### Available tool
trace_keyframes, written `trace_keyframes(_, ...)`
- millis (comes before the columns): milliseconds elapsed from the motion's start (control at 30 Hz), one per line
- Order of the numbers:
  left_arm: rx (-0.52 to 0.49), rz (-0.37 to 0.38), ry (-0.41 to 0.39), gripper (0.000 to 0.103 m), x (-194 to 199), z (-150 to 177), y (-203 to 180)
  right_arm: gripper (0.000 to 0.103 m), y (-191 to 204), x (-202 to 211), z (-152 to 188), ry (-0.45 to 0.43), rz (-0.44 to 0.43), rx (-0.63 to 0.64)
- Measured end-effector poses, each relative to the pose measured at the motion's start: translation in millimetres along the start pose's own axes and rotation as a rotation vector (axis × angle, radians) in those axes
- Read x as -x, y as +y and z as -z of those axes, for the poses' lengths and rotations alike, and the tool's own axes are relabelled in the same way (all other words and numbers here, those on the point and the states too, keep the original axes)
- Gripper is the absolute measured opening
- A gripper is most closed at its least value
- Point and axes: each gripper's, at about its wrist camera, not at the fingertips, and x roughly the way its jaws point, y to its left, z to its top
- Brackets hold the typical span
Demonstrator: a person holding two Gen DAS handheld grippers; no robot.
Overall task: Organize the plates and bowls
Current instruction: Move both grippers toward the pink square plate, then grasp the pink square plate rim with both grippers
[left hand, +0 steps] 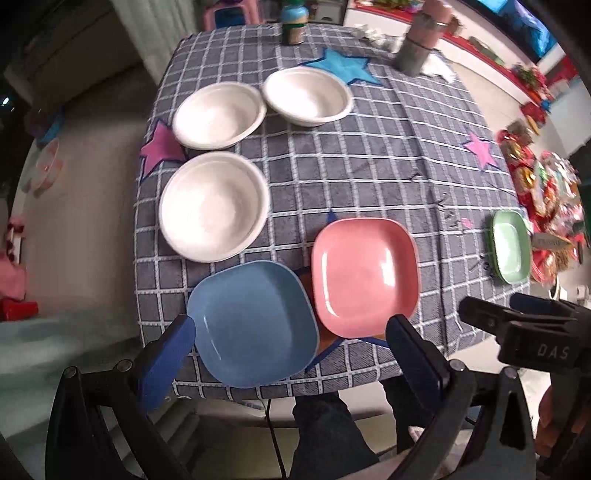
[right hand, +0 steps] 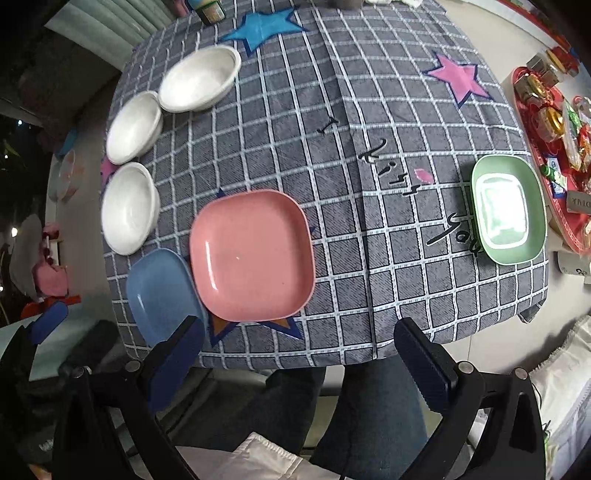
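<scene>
Three white bowls [left hand: 214, 206] [left hand: 219, 114] [left hand: 308, 96] sit on the left of the checked tablecloth [left hand: 369, 166]. A blue plate [left hand: 255, 325] and a pink plate [left hand: 365, 277] lie at the near edge, a green plate [left hand: 511, 245] at the right edge. My left gripper [left hand: 291, 347] is open and empty, hovering over the near edge around the blue plate. In the right wrist view my right gripper [right hand: 299, 347] is open and empty below the pink plate [right hand: 253, 254]; the blue plate [right hand: 162, 295], green plate [right hand: 508, 210] and white bowls [right hand: 129, 208] show too.
A jar [left hand: 295, 22] and a grey-pink bottle [left hand: 424, 37] stand at the table's far edge. A red tray [right hand: 554, 122] with packaged goods lies off the right side. The person's legs [right hand: 332, 406] are below the near edge.
</scene>
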Motion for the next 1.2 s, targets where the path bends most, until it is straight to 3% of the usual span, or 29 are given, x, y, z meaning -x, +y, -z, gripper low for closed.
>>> trace_keyframes(300,0.021,-0.025,0.047,0.103,-34,-7,-5,0.103,-14,-36,-15,0.050,0.072,0.055)
trace_keyframes(467,0.027,-0.054,0.075,0.103,-53,-7,-6,0.103,-16,-71,-21,0.069,0.144,0.095)
trace_keyframes(767,0.022,-0.099,0.094,0.103,-74,-5,-13,0.103,-7,-129,-28,0.108,0.196,0.155)
trace_keyframes(1000,-0.022,-0.113,0.106,0.103,-96,-10,-38,0.103,-17,-166,-3,0.149,0.179,0.175)
trace_keyframes(1200,-0.086,-0.104,0.121,0.103,-115,-7,-67,0.103,-64,-166,27,0.171,0.183,0.113)
